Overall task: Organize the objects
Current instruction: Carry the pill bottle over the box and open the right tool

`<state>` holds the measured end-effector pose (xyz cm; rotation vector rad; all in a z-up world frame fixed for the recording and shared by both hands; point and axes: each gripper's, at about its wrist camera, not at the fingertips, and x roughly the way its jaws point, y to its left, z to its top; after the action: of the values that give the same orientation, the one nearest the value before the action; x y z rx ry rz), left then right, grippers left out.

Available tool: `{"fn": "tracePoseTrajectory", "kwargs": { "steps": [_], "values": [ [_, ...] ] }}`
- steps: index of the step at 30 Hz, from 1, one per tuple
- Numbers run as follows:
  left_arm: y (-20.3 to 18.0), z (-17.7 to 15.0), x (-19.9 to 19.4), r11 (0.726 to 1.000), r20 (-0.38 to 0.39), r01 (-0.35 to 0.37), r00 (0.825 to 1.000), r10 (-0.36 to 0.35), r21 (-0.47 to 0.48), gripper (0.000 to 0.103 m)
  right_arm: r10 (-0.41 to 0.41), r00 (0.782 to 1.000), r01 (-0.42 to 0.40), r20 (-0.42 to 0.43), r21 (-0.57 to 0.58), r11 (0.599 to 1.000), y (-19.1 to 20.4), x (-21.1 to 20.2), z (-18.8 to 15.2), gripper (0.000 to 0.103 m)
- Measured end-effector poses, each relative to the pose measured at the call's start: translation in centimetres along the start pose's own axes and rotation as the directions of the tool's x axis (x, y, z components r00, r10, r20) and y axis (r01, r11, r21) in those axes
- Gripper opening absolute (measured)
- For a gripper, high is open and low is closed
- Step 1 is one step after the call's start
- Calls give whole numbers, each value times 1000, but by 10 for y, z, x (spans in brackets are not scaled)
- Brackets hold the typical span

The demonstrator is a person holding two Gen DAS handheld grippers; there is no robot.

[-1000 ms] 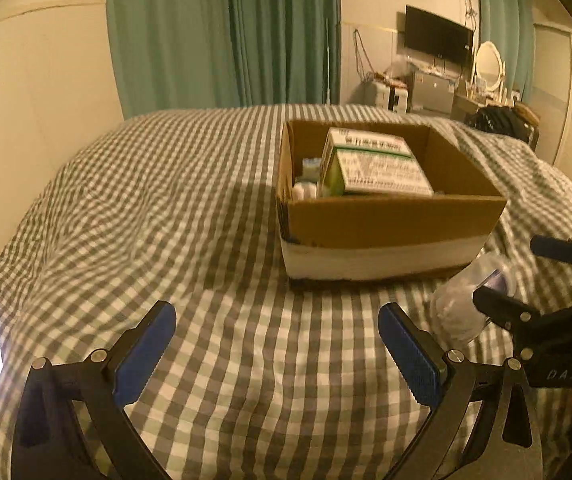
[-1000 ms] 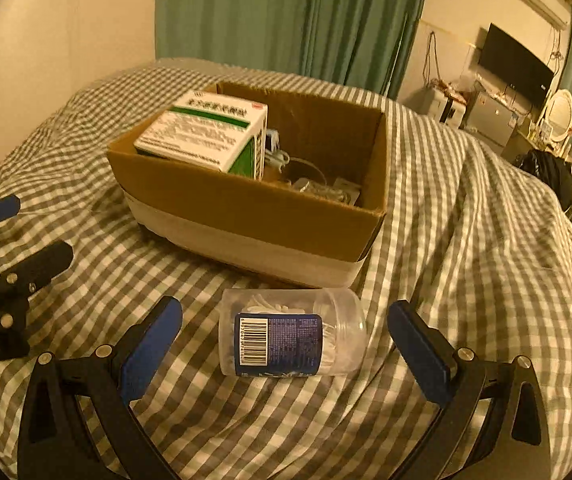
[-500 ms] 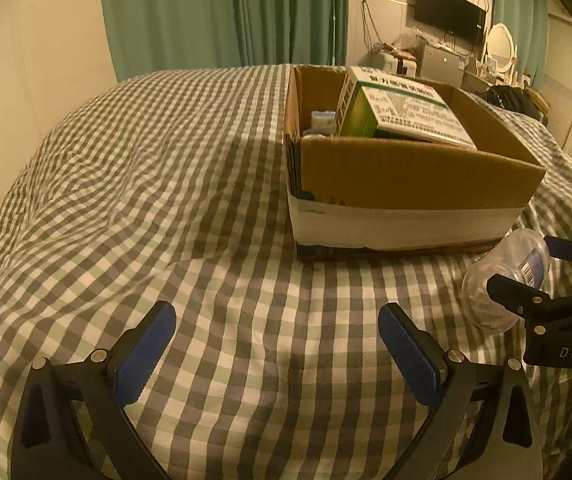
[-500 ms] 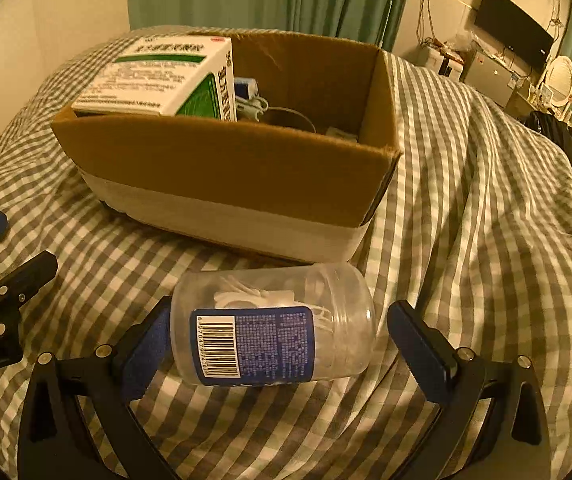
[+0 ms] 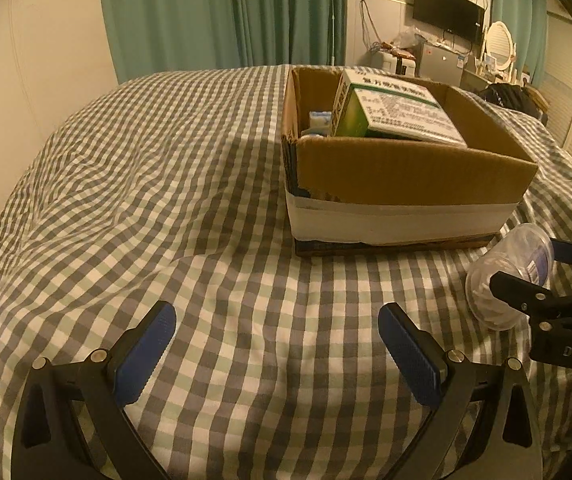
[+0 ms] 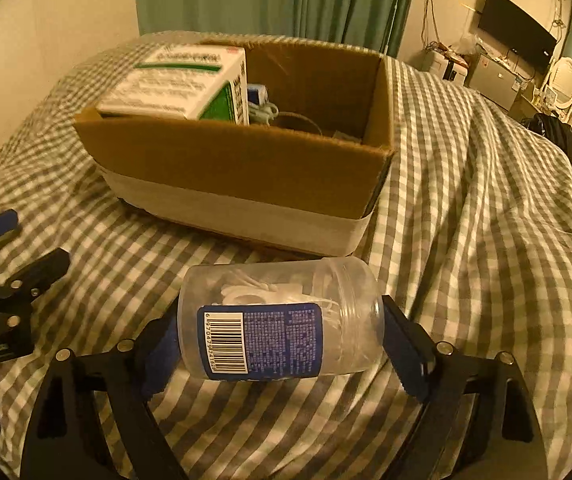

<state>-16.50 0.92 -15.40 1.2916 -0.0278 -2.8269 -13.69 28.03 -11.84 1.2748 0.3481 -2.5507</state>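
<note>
One clear jar (image 6: 282, 320) lies on its side between the blue pads of the right gripper (image 6: 282, 344), which pinches it at both ends, just above the checked bed cover (image 6: 466, 240). The left gripper (image 5: 276, 346) is spread wide with nothing in it, low over the cover. One cardboard box (image 5: 402, 184) sits just beyond the jar, with one green and white carton (image 5: 394, 110) inside.
</note>
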Motion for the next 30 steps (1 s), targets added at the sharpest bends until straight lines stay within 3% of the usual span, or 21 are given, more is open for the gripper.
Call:
{"fn": "tracePoseTrajectory", "kwargs": {
  "steps": [11, 18, 21, 30],
  "values": [
    [2, 23, -48, 1000, 102, 6, 995, -7, 4, 103, -13, 982, 12, 188, 5, 1000, -2, -87, 5, 89],
    [-3, 64, -74, 999, 197, 4, 980, -10, 35, 103, -17, 953, 26, 302, -24, 999, 0, -126, 43, 89],
    [-3, 87, -78, 999, 214, 29, 976, -36, 37, 103, -19, 941, 33, 337, -37, 999, 2, -133, 63, 89],
    [-6, 150, -63, 998, 280, -10, 960, -5, 54, 103, -1, 926, 12, 377, -28, 1000, -13, -117, 124, 89]
  ]
}}
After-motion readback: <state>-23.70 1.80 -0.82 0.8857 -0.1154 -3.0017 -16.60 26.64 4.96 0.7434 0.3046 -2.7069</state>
